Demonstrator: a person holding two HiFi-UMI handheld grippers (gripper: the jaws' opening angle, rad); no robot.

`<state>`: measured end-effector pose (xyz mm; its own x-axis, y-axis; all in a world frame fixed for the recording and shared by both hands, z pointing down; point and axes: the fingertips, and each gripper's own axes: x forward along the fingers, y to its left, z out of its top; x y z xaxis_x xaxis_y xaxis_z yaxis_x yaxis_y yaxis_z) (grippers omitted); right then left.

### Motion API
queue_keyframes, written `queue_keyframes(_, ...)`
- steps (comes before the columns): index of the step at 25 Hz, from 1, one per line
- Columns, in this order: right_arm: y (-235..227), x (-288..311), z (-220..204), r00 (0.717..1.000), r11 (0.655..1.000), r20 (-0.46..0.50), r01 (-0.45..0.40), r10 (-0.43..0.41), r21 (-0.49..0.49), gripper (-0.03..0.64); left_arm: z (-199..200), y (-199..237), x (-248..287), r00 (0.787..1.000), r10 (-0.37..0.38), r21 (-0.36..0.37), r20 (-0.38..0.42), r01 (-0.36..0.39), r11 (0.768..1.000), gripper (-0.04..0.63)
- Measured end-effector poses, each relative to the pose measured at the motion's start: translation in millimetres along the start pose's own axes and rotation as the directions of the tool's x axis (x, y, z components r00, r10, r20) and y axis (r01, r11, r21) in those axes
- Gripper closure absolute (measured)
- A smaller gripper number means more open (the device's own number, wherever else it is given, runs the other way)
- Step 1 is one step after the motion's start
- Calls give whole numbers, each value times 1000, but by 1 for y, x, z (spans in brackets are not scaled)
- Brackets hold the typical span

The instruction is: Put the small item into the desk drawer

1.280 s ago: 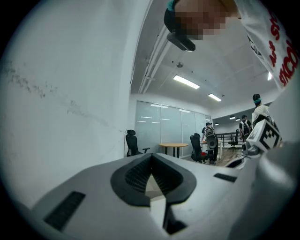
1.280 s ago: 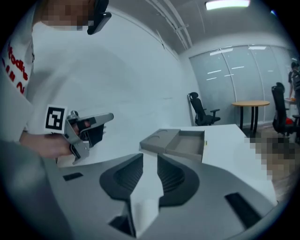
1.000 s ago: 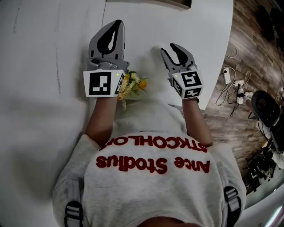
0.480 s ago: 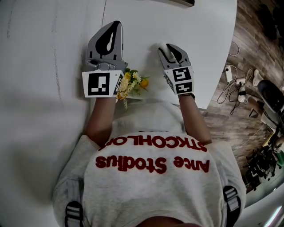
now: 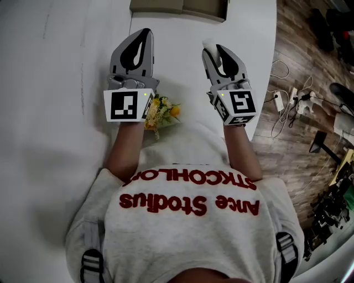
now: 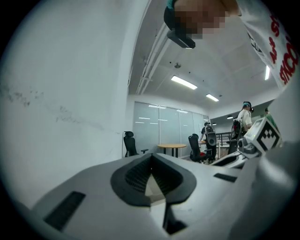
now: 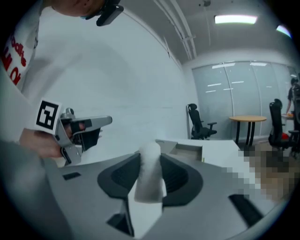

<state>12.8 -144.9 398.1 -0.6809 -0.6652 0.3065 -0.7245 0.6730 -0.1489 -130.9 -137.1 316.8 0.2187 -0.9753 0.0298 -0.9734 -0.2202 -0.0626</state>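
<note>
White desk (image 5: 182,55) fills head view; wood floor (image 5: 298,66) at 3 o'clock. Left gripper (image 5: 145,34) over desk, jaws closed tip to tip, nothing between. Right gripper (image 5: 215,50) at its 3 o'clock, jaws clamped on small white item (image 7: 149,173). Item stands upright between pads, top poking past tips. Drawer (image 5: 180,8), apparently open, at 12 o'clock beyond both grippers, apart from item. Yellow flower bunch (image 5: 161,110) lies on desk at 6 o'clock, just beside left gripper.
</note>
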Motion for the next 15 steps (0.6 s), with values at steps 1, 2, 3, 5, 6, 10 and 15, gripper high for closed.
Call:
queue_keyframes(1,-2,-3,15,999,1000,37,2,-2,3,480,6,-1,2,1000,-1,5,9,1,1000,588)
queue_keyframes(2,-5,-6,31,997,1000,74,3,-4,7,480,13,-2,5,1000,-1,11,19,1,1000,588)
queue_keyframes(3,-8,-8,47,994,1000,112,5,-6,10,480,21,-3,9,1000,-1,18,31,1,1000,588)
queue_keyframes(5,-14,-15,75,982,1000,186,14,-14,5,480,35,-3,14,998,-1,33,62,-1,999,588)
queue_keyframes(6,-16,-19,87,975,1000,221,17,-17,2,480,41,-2,15,997,0,39,78,-3,999,588)
queue_keyframes(10,-17,-41,120,942,999,333,34,-30,-5,480,62,-4,10,993,0,56,119,-7,998,588)
queue_keyframes(15,-22,-65,165,897,997,438,78,-59,-26,480,87,-3,7,990,-18,65,142,8,998,588)
